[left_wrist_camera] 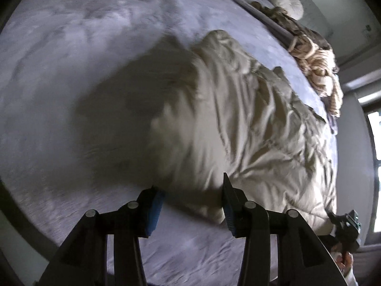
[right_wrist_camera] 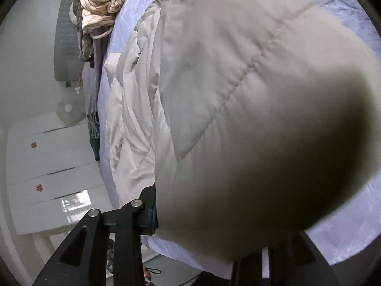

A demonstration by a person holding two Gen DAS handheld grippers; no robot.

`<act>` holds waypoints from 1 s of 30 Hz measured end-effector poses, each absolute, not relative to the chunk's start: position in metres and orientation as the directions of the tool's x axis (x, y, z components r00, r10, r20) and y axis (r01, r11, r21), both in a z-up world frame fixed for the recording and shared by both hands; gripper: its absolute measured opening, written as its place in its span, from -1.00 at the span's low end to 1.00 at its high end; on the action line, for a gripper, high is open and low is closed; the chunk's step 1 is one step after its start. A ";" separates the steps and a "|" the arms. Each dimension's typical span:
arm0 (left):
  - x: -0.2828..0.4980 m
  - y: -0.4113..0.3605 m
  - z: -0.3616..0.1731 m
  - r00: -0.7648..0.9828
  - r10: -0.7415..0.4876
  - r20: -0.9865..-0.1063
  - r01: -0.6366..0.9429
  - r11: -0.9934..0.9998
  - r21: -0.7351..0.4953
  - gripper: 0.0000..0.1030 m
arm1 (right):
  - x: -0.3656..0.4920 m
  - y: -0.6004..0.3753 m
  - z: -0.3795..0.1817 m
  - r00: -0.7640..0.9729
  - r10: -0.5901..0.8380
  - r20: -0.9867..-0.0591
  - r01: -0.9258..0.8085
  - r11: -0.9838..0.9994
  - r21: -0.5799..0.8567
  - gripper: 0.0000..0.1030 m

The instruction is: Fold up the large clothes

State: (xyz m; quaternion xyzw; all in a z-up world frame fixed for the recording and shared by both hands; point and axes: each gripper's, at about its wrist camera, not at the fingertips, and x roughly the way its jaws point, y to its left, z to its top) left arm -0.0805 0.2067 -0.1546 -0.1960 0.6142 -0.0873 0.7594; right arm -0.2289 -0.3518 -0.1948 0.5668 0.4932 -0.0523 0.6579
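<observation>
A large beige quilted puffer jacket (left_wrist_camera: 238, 124) lies crumpled on the lavender bedspread (left_wrist_camera: 71, 71). My left gripper (left_wrist_camera: 190, 205) is open, its blue-padded fingers just above the jacket's near edge, nothing between them. In the right wrist view the jacket (right_wrist_camera: 238, 119) fills most of the frame; a thick fold hangs over my right gripper (right_wrist_camera: 195, 217). Only its left finger (right_wrist_camera: 147, 214) shows, pressed against the fabric; the right finger is hidden. The right gripper also shows in the left wrist view (left_wrist_camera: 345, 226), at the jacket's far corner.
A pile of striped and dark clothes (left_wrist_camera: 314, 54) lies at the bed's far edge, also in the right wrist view (right_wrist_camera: 100, 7). A round white cushion (left_wrist_camera: 287, 2) sits beyond. A white drawer cabinet (right_wrist_camera: 47, 166) and a small fan (right_wrist_camera: 69, 109) stand beside the bed.
</observation>
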 end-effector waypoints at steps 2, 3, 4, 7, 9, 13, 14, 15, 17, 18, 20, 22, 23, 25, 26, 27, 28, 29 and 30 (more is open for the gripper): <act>-0.086 0.213 -0.152 0.230 -0.313 -0.921 -0.137 0.927 -0.349 -0.09 | -0.228 -0.349 -0.187 0.476 0.484 -0.734 0.631 0.393 0.669 -0.11; -0.087 0.217 -0.151 0.234 -0.292 -0.928 -0.146 0.933 -0.330 -0.09 | -0.226 -0.347 -0.185 0.461 0.482 -0.745 0.631 0.413 0.657 -0.09; -0.088 0.219 -0.149 0.236 -0.268 -0.934 -0.155 0.938 -0.308 -0.09 | -0.227 -0.345 -0.181 0.444 0.480 -0.757 0.626 0.438 0.645 -0.08; -0.091 0.222 -0.143 0.233 -0.243 -0.942 -0.174 0.942 -0.286 -0.09 | -0.227 -0.340 -0.167 0.404 0.468 -0.786 0.607 0.506 0.613 -0.04; -0.093 0.218 -0.136 0.227 -0.218 -0.949 -0.158 0.953 -0.257 -0.09 | -0.228 -0.336 -0.159 0.387 0.464 -0.797 0.595 0.534 0.600 -0.03; -0.097 0.199 -0.120 0.231 -0.200 -0.952 -0.090 0.970 -0.226 -0.09 | -0.229 -0.329 -0.145 0.377 0.464 -0.802 0.571 0.566 0.595 -0.03; -0.098 0.194 -0.117 0.232 -0.201 -0.952 -0.077 0.971 -0.224 -0.09 | -0.230 -0.328 -0.142 0.378 0.464 -0.801 0.567 0.568 0.596 -0.03; -0.099 0.189 -0.113 0.231 -0.204 -0.952 -0.066 0.972 -0.224 -0.09 | -0.231 -0.327 -0.141 0.380 0.463 -0.801 0.566 0.568 0.597 -0.01; -0.100 0.178 -0.106 0.230 -0.204 -0.952 -0.044 0.975 -0.219 -0.09 | -0.230 -0.326 -0.139 0.380 0.462 -0.801 0.564 0.571 0.597 -0.01; -0.102 0.173 -0.103 0.230 -0.200 -0.952 -0.032 0.976 -0.213 -0.09 | -0.232 -0.326 -0.138 0.380 0.462 -0.801 0.560 0.575 0.597 0.02; -0.106 0.166 -0.097 0.230 -0.197 -0.953 -0.014 0.979 -0.205 -0.09 | -0.234 -0.321 -0.134 0.379 0.462 -0.802 0.547 0.587 0.597 0.08; -0.111 0.157 -0.092 0.229 -0.197 -0.953 0.003 0.979 -0.202 -0.09 | -0.234 -0.314 -0.131 0.380 0.465 -0.799 0.533 0.596 0.600 0.11; -0.114 0.153 -0.089 0.227 -0.198 -0.954 0.010 0.980 -0.201 -0.09 | -0.235 -0.313 -0.130 0.380 0.467 -0.799 0.528 0.599 0.602 0.13; -0.119 0.149 -0.086 0.222 -0.197 -0.955 0.024 0.980 -0.196 -0.09 | -0.237 -0.310 -0.129 0.379 0.471 -0.797 0.519 0.604 0.604 0.15; -0.120 0.147 -0.085 0.221 -0.194 -0.956 0.031 0.981 -0.192 -0.09 | -0.236 -0.308 -0.129 0.378 0.472 -0.796 0.517 0.606 0.605 0.18; -0.120 0.145 -0.084 0.220 -0.189 -0.957 0.042 0.982 -0.184 -0.09 | -0.235 -0.307 -0.129 0.377 0.472 -0.797 0.514 0.609 0.604 0.21; -0.120 0.142 -0.084 0.220 -0.184 -0.958 0.053 0.983 -0.176 -0.09 | -0.235 -0.306 -0.128 0.376 0.468 -0.800 0.512 0.614 0.600 0.22; -0.119 0.140 -0.083 0.220 -0.182 -0.958 0.064 0.983 -0.172 -0.09 | -0.235 -0.305 -0.127 0.377 0.465 -0.801 0.511 0.617 0.599 0.23; -0.117 0.138 -0.082 0.221 -0.182 -0.958 0.077 0.983 -0.169 -0.09 | -0.234 -0.305 -0.126 0.380 0.461 -0.802 0.509 0.619 0.597 0.25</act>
